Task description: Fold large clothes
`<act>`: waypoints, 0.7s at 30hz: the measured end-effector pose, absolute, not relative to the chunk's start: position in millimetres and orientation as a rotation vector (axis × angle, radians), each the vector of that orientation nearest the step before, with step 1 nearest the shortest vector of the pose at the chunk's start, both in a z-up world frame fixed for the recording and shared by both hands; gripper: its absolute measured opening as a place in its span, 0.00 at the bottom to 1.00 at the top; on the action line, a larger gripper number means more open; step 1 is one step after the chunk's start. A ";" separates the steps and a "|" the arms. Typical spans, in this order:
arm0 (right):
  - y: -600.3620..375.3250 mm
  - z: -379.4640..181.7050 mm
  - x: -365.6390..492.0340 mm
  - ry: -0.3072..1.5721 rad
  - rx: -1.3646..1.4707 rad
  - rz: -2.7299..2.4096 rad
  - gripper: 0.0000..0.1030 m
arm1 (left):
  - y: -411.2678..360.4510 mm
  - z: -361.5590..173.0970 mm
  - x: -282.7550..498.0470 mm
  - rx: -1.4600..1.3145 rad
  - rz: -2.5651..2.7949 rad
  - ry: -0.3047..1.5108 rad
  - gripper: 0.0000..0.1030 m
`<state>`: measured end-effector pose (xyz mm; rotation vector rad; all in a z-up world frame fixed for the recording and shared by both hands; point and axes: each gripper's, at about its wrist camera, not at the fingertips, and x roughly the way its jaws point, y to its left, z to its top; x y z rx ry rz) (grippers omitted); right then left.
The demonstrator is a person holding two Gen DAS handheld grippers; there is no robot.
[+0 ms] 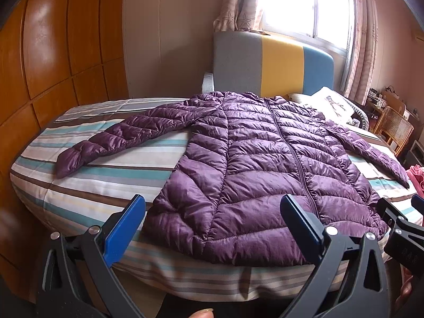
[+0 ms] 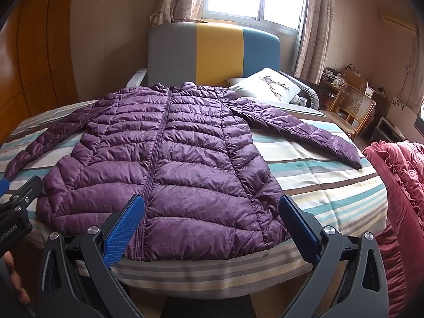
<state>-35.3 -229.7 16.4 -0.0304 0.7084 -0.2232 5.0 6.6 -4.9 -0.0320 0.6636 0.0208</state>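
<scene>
A purple quilted puffer jacket (image 1: 265, 164) (image 2: 169, 156) lies flat and zipped on the striped bed (image 1: 100, 185) (image 2: 326, 185), front up, hem toward me, both sleeves spread out to the sides. My left gripper (image 1: 212, 228) hovers open above the near bed edge, by the hem's left half, with nothing between its blue pads. My right gripper (image 2: 212, 228) is open too, over the hem's right half, and holds nothing. Each gripper's fingers edge into the other's view.
A grey, yellow and blue headboard (image 2: 212, 53) stands under a bright window. A white pillow (image 2: 267, 84) lies at the bed's far right. A red ruffled blanket (image 2: 397, 190) is heaped at the right edge. A wooden wardrobe (image 1: 53, 53) flanks the left; a rattan chair (image 2: 352, 108) stands right.
</scene>
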 end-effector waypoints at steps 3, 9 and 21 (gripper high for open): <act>-230.3 16.6 -35.0 0.708 -0.028 -0.224 0.97 | 6.7 -5.8 3.8 -0.034 0.021 0.668 0.98; -231.4 16.8 -34.3 0.712 -0.027 -0.224 0.97 | 4.7 -6.8 5.1 -0.032 0.021 0.672 0.98; -234.1 14.7 -25.6 0.729 -0.032 -0.229 0.97 | 3.8 -8.3 10.1 -0.025 0.023 0.674 0.98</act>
